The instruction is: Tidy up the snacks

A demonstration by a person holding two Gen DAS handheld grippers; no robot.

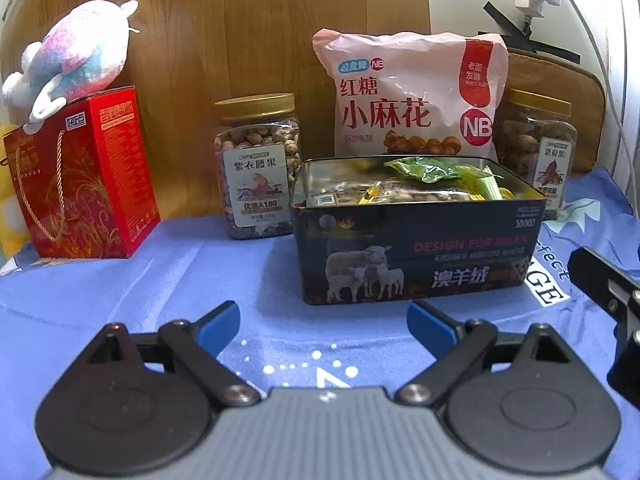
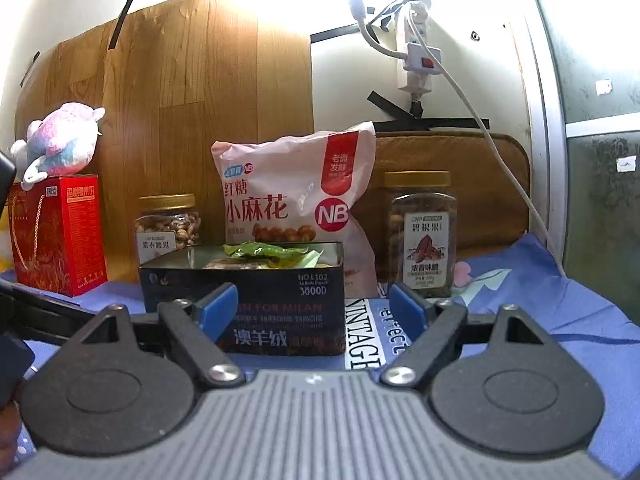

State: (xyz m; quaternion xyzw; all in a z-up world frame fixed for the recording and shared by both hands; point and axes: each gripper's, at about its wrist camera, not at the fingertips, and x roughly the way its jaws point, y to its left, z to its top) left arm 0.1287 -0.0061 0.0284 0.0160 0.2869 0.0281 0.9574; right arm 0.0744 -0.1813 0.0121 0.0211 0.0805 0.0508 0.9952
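Note:
A dark tin box (image 1: 416,248) printed with sheep stands open on the blue cloth, filled with small wrapped snacks (image 1: 432,184). Behind it leans a pink snack bag (image 1: 404,96), with a cashew jar (image 1: 258,164) to its left and a pecan jar (image 1: 538,148) to its right. My left gripper (image 1: 323,326) hovers low in front of the tin, open, nothing between its blue pads. In the right wrist view the tin (image 2: 244,300) sits just ahead; my right gripper (image 2: 314,310) is open and empty, its left pad overlapping the tin's front.
A red gift box (image 1: 86,176) with a plush toy (image 1: 68,60) on top stands at the far left. A wood-grain board and white wall close the back. A power strip and cable (image 2: 418,60) hang at the right. The other gripper's black arm (image 1: 608,292) reaches in at the right edge.

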